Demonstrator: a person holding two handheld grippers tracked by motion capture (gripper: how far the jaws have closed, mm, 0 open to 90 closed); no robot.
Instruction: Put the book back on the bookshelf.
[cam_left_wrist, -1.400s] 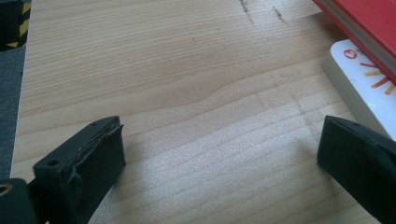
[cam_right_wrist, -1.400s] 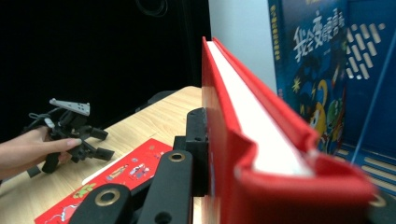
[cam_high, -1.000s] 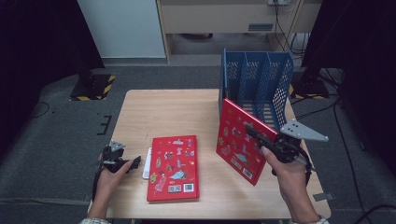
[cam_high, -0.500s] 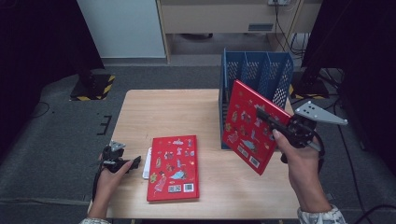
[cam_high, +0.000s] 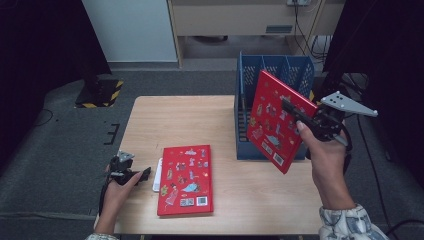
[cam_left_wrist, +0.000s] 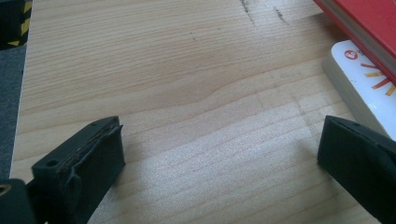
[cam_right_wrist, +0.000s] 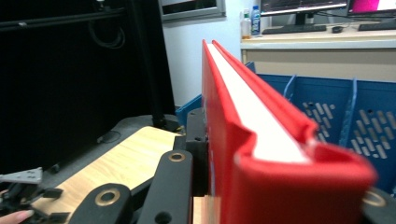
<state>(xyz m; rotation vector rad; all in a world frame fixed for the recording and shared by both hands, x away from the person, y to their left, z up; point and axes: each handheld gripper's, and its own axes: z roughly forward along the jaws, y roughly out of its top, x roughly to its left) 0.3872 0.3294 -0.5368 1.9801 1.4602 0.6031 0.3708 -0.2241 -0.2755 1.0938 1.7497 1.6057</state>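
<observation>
We had the right gripper (cam_high: 295, 114) clenched on a red book (cam_high: 276, 121), its jaws pinching the cover near the edge closest to the hand, so the book hung tilted in the air just ahead of the gripper and just in front of the blue file rack (cam_high: 274, 70), clear of the table (cam_high: 210, 117). From that hold we judged the main risk to be the book pivoting or sliding between the jaws, since most of its weight hung away from the pinch point; a slip would drop a corner onto the rack's front wall. Beyond the jaws the dividers (cam_right_wrist: 351, 112) stood close together, and we reckoned a book kept this tilted could catch on a divider's top edge rather than drop into a slot, perhaps shoving the light rack back. Our left gripper (cam_high: 131, 174) lay low on the table with its jaws spread and nothing between them; just beside one jaw sat a white card deck (cam_left_wrist: 362, 81), and touching that, slightly over it, a second red book (cam_high: 186, 179) lay flat, which a careless sweep could push. The table was pale wood with a visible grain, faintly scuffed. Farther off, past the rack, we saw grey carpet, dark curtains at both sides, a yellow-and-black striped base (cam_high: 101, 92), a beige cabinet (cam_high: 240, 17), and loose cables.
</observation>
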